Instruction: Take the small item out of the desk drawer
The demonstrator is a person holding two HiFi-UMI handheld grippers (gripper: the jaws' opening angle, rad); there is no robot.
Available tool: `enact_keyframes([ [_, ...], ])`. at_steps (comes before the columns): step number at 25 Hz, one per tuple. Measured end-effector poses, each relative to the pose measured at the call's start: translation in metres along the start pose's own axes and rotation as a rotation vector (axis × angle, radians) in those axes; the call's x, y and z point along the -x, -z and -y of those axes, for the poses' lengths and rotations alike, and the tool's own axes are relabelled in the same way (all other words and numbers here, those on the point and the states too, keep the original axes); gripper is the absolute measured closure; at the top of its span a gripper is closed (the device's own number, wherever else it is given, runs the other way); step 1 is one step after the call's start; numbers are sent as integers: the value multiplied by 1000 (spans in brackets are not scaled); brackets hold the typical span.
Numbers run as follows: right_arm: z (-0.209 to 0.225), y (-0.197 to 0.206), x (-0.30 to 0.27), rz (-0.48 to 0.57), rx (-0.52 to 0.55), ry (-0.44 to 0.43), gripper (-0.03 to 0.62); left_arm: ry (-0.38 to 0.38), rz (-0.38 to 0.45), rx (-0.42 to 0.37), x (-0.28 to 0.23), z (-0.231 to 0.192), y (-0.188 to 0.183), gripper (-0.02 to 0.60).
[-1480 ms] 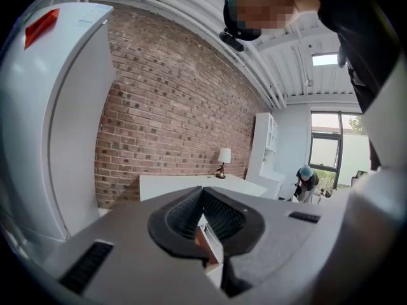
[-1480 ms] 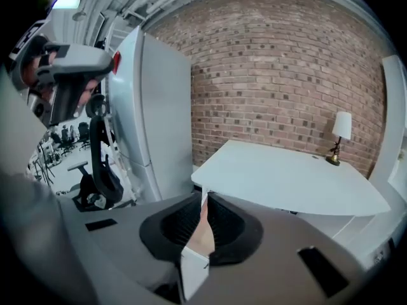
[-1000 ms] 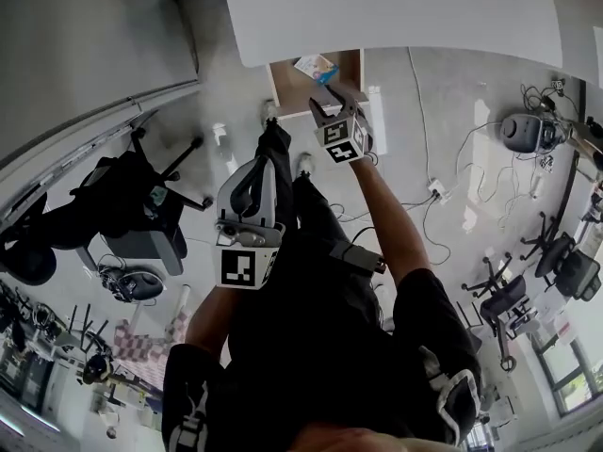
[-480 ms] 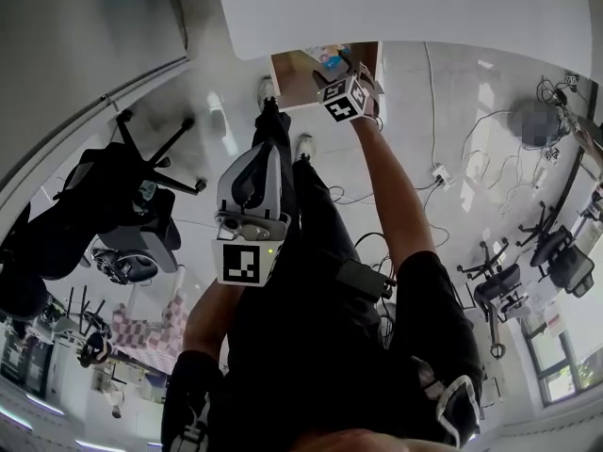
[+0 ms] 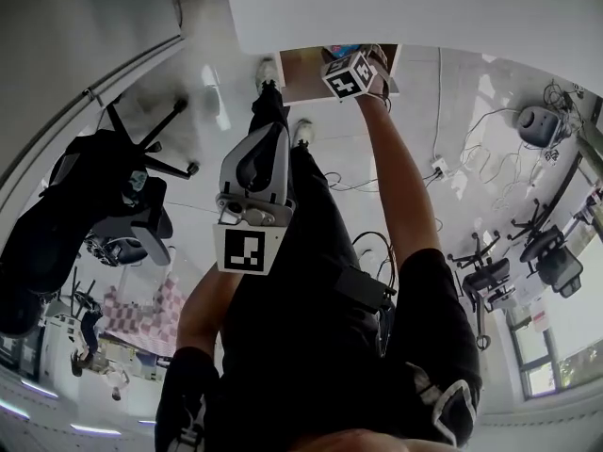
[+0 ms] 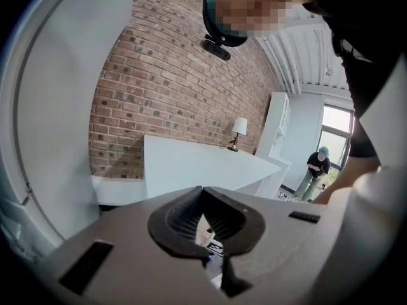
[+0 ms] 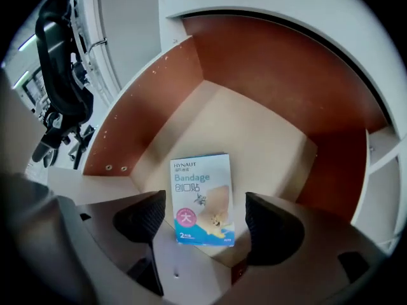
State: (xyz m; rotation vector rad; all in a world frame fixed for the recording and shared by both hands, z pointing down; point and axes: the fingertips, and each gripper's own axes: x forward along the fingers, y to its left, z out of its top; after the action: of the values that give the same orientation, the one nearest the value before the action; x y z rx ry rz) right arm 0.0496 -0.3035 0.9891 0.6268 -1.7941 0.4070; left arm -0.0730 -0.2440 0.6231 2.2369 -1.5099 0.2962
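Presently: desk drawer (image 7: 267, 138), pulled open under the near edge of the white desk (image 5: 405, 3). Bandage box (image 7: 202, 199), blue and white, flat on the drawer floor close to its front edge, printed face up. Right gripper (image 7: 205, 218), over the drawer, jaws apart either side of the box, not clamped on it. Left gripper (image 6: 203, 196), well back from the desk's near edge, jaws together, nothing held.

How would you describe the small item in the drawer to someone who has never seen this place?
Find the white desk and the open wooden drawer under it. On the drawer's pale floor lies a flat blue-and-white box printed Bandage, the only thing there.
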Motion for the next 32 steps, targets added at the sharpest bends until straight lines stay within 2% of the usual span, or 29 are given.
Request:
enact_keyframes([
  [2,6,-5,-5,-3,13,17,215,6,-6,10,-4,-3,3,574],
  [7,-5,1,-13,-53,46,-12,209,2,-6,33,-7,-8,2,574],
  [11,1,10,-27,-74,65,31,206,1,-9,42,-10,-9,4,574],
  [17,6,0,-32,-77,79,46,206,-5,-11,61,-10,-12,10,574],
  [26,5,6,-36,-120,130,69,207,-8,-10,62,-9,-20,12,574],
  [32,-3,-2,-1,-88,148,45,207,-22,3,50,8,-16,4,574],
])
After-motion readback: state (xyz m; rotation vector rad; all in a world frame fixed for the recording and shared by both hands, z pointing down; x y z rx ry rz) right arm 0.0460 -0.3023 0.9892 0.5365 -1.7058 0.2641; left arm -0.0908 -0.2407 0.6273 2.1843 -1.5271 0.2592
